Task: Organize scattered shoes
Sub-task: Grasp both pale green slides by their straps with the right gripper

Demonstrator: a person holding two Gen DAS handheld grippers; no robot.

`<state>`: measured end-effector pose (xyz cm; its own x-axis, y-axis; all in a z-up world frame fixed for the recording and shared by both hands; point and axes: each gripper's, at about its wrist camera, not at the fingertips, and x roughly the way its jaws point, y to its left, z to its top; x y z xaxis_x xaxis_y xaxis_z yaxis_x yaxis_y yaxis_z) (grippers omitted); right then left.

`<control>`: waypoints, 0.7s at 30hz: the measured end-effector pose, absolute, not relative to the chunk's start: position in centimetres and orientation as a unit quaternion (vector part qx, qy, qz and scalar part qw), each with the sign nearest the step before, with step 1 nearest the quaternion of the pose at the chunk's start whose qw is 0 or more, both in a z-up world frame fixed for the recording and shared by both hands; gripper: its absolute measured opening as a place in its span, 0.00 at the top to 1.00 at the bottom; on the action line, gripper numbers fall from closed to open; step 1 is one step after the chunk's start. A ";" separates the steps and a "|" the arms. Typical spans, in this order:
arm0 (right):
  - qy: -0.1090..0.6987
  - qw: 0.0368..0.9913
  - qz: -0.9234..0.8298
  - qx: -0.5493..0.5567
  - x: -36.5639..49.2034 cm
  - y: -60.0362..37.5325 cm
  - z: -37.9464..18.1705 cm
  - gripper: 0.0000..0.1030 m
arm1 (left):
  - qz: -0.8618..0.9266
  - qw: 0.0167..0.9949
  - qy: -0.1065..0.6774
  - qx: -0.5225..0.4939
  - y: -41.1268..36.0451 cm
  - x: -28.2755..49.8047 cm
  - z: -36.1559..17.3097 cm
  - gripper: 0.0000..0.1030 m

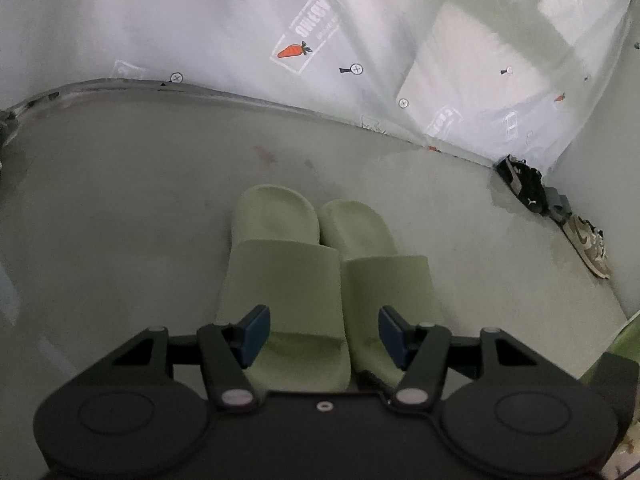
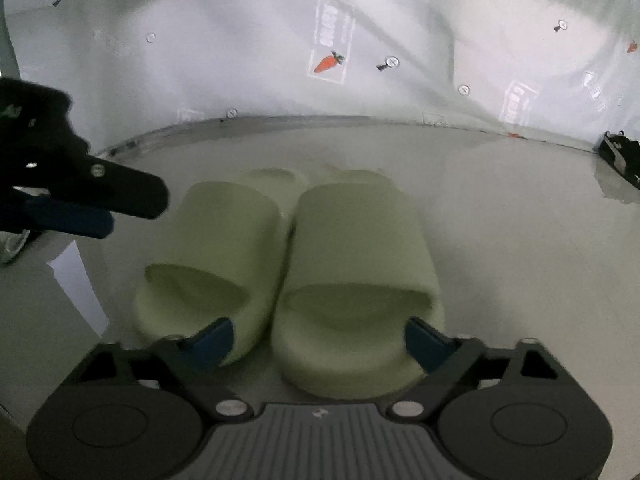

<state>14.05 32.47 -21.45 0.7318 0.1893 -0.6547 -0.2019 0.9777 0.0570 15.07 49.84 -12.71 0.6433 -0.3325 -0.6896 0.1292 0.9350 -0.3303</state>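
Note:
Two pale green slides lie side by side on the grey floor. In the left wrist view the left slide [image 1: 280, 276] and the right slide [image 1: 380, 272] point their heels toward the wall. My left gripper [image 1: 324, 336] hangs open above their straps, gripping nothing. In the right wrist view the slides' open toes face me. My right gripper [image 2: 320, 342] is open, and the toe of the right slide [image 2: 356, 280] sits between its blue pads; the other slide [image 2: 212, 256] lies just left. Part of the left gripper [image 2: 100, 208] shows at the left edge.
A pale sheet with a carrot print [image 1: 294, 50] hangs behind the floor. A black sneaker [image 1: 524, 184] and a tan sneaker [image 1: 588, 244] lie along the right wall. The black sneaker [image 2: 622, 160] also shows at the far right.

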 end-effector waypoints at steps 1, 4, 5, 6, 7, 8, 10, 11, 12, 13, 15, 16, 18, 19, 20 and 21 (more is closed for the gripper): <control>0.353 0.929 0.111 -0.005 14.4 32.7 -21.5 0.22 | -0.128 0.898 0.403 -0.126 49.8 15.1 -12.8 0.41; 0.352 0.929 0.116 -0.013 14.4 33.3 -21.8 0.22 | -0.129 0.897 0.404 -0.124 49.8 15.1 -12.9 0.41; 0.349 0.930 0.116 -0.013 14.4 33.4 -21.9 0.22 | -0.129 0.897 0.405 -0.124 49.8 15.1 -13.0 0.41; 0.345 0.931 0.116 -0.012 14.5 33.4 -22.0 0.22 | -0.129 0.896 0.406 -0.124 49.8 15.1 -13.0 0.41; 0.342 0.933 0.114 -0.010 14.5 33.5 -22.1 0.22 | -0.129 0.896 0.406 -0.124 49.8 15.0 -13.1 0.41; 0.337 0.935 0.114 -0.007 14.7 33.6 -22.2 0.22 | -0.129 0.896 0.407 -0.124 49.9 15.0 -13.1 0.41; 0.330 0.937 0.111 -0.007 15.1 33.8 -22.5 0.22 | -0.127 0.894 0.411 -0.124 49.9 14.9 -13.2 0.41; 0.327 0.939 0.110 -0.008 15.3 33.9 -22.7 0.22 | -0.127 0.894 0.411 -0.124 49.8 14.9 -13.3 0.41; 0.324 0.940 0.108 -0.008 15.4 34.0 -22.8 0.22 | -0.127 0.894 0.412 -0.124 49.7 14.8 -13.3 0.41; 0.319 0.941 0.109 -0.008 15.7 34.2 -23.0 0.22 | -0.127 0.893 0.413 -0.123 49.7 14.8 -13.3 0.41; 0.310 0.944 0.111 -0.008 16.3 34.6 -23.4 0.22 | -0.128 0.893 0.415 -0.122 49.5 14.7 -13.3 0.41; 0.305 0.946 0.112 -0.008 16.6 34.8 -23.6 0.21 | -0.128 0.892 0.416 -0.121 49.5 14.7 -13.4 0.41; 0.294 0.949 0.110 -0.029 17.0 35.7 -24.1 0.22 | -0.128 0.891 0.419 -0.118 49.4 14.7 -13.4 0.41; 0.289 0.950 0.110 -0.039 17.1 36.1 -24.3 0.22 | -0.129 0.890 0.421 -0.116 49.3 14.6 -13.5 0.41; 0.284 0.951 0.112 -0.043 17.2 36.0 -24.5 0.24 | -0.129 0.890 0.421 -0.116 49.3 14.6 -13.5 0.41; 0.278 0.952 0.115 -0.047 17.3 36.0 -24.7 0.27 | -0.129 0.890 0.422 -0.118 49.3 14.6 -13.5 0.41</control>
